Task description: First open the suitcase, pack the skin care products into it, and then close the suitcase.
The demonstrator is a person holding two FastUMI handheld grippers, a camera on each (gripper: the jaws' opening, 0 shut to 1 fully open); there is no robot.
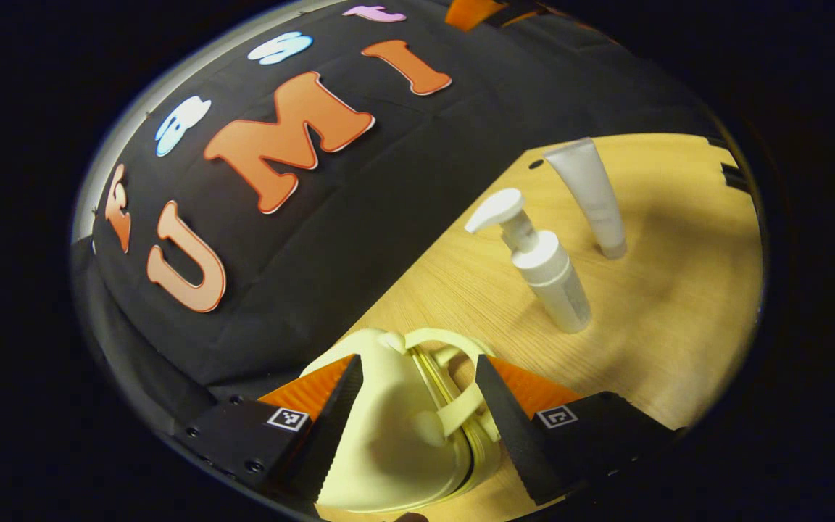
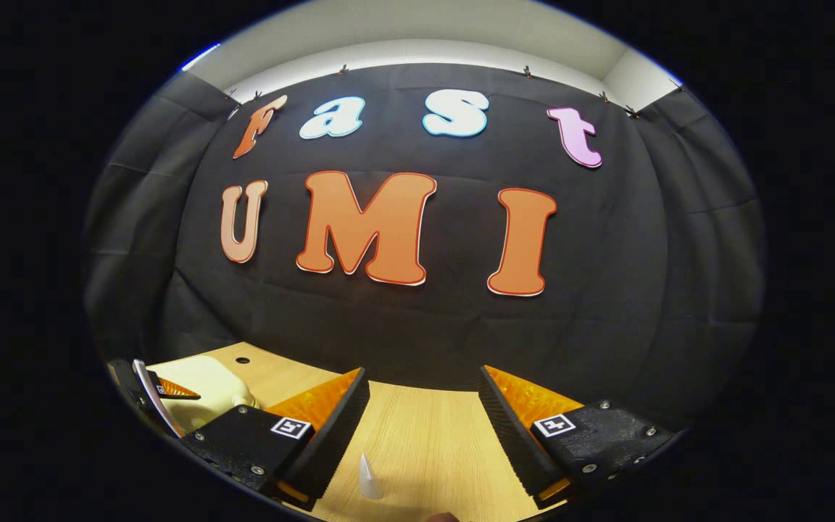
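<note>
Left gripper point(image 1: 417, 413): spread wide, one finger on each side of the suitcase; whether the pads touch the shell cannot be told from the left gripper view.
Suitcase point(image 1: 388, 442): small pale yellow hard-shell case, lying on the wooden table point(image 1: 678, 341) with its two halves together; its carry handle point(image 1: 446, 344) arches at the end nearer the bottles. What it holds is hidden. In the right gripper view the same case shows at the far left, by the left gripper.
Pump bottle point(image 1: 551, 272): white, standing upright on the table, past the suitcase and apart from it.
Tube point(image 1: 595, 196): white squeeze tube, standing on its cap, just beyond the pump bottle, the two not touching.
Right gripper point(image 2: 425, 428): jaws apart with bare tabletop between the fingers, gripping nothing.
White tip point(image 2: 370, 477): a small pointed white thing near the lower edge of the right gripper view; what it is cannot be told.
</note>
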